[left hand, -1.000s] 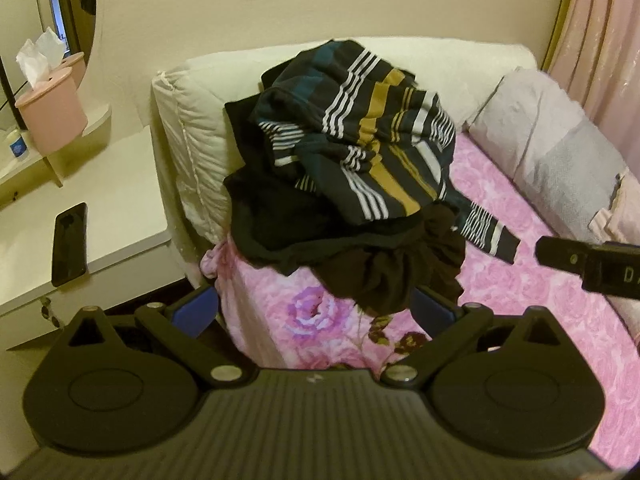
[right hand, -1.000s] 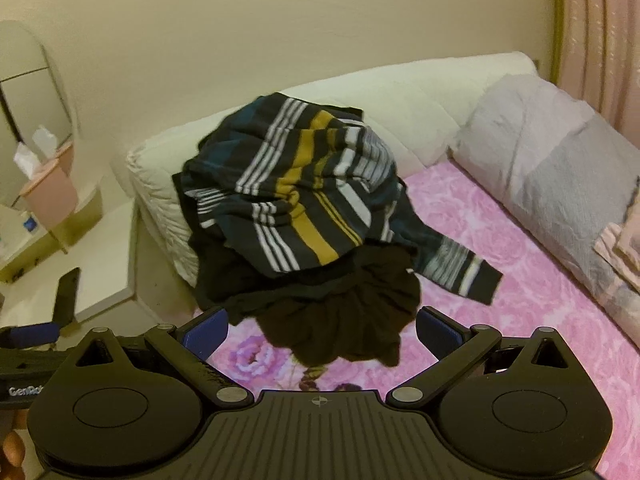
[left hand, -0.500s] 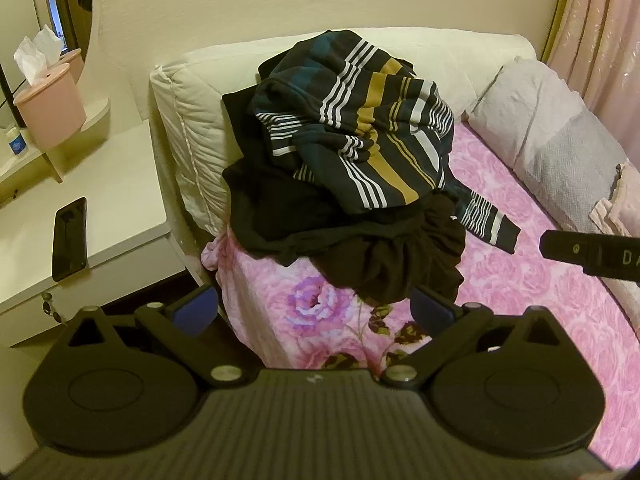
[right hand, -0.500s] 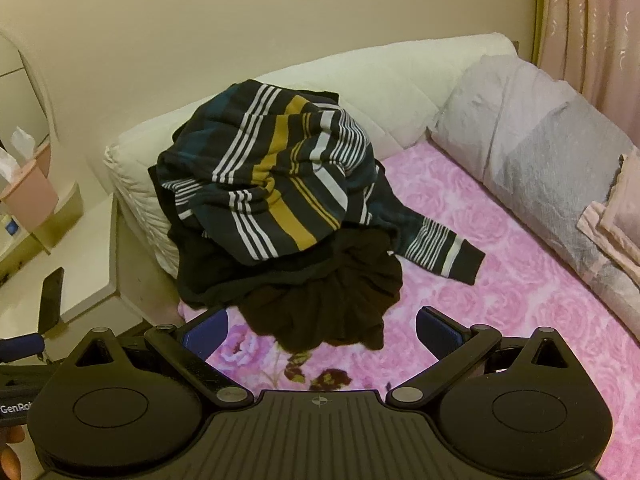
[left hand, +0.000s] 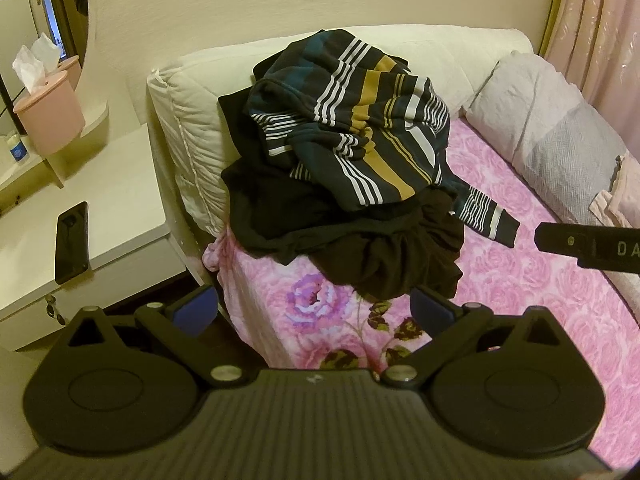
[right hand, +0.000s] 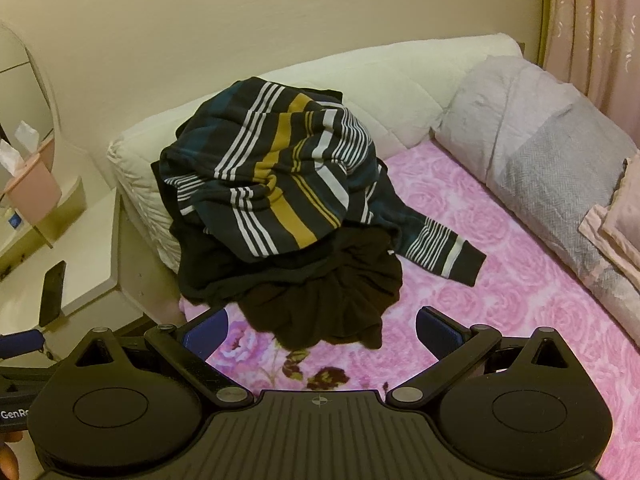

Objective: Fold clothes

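A heap of clothes lies at the head corner of a bed with a pink rose sheet (left hand: 560, 288). On top is a dark striped sweater (left hand: 360, 120) with white and mustard bands, also in the right wrist view (right hand: 280, 168); one sleeve (right hand: 444, 252) trails onto the sheet. Under it lie black garments (left hand: 384, 256) (right hand: 320, 304). My left gripper (left hand: 314, 308) is open and empty, short of the heap's near edge. My right gripper (right hand: 320, 330) is open and empty, just before the black garment; part of it shows at the right of the left wrist view (left hand: 588, 240).
A cream padded headboard (left hand: 192, 92) stands behind the heap. Grey pillows (right hand: 540, 136) and folded pink cloth (right hand: 620, 216) lie along the right. A white bedside table (left hand: 80, 200) on the left carries a black phone (left hand: 72, 240) and a pink tissue box (left hand: 48, 112).
Both grippers have pulled back and risen a little, so the heap sits lower and farther in both views. The clothes have not moved. Both grippers stay open.
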### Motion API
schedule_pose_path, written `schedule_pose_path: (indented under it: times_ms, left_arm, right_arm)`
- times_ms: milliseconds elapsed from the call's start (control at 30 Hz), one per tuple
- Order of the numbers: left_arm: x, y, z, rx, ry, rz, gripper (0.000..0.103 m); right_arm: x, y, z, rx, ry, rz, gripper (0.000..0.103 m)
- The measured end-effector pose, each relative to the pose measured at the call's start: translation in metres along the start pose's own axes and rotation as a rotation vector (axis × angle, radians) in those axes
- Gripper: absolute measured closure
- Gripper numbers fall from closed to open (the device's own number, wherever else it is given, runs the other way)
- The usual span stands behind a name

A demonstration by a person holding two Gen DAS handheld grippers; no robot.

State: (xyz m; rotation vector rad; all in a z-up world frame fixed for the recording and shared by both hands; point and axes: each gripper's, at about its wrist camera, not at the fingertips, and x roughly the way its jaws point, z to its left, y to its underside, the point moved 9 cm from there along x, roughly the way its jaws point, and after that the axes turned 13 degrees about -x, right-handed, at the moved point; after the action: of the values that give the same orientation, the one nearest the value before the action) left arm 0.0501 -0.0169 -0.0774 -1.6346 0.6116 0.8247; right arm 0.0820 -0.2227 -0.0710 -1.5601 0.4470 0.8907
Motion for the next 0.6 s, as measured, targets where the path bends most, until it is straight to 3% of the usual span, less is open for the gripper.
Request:
schedule_pose_path:
  times_ms: [333, 467, 600]
  left_arm:
    - [0.000, -0.002, -0.002, 0.044, 0.006, -0.017, 0.005]
    - [0.015, -0.019, 0.005, 0.086, -0.004, -0.023, 0.006]
    - [0.045, -0.062, 0.006, 0.151, 0.010, -0.085, 0.006]
  right_arm:
    - [0.001, 0.002, -0.010, -0.023, -0.056, -0.046, 0.000]
    - [0.011, -0.002, -0.015, -0.005, -0.101, -0.070, 0.000]
    - [0.033, -0.022, -0.020, -0.076, -0.085, -0.126, 0.000]
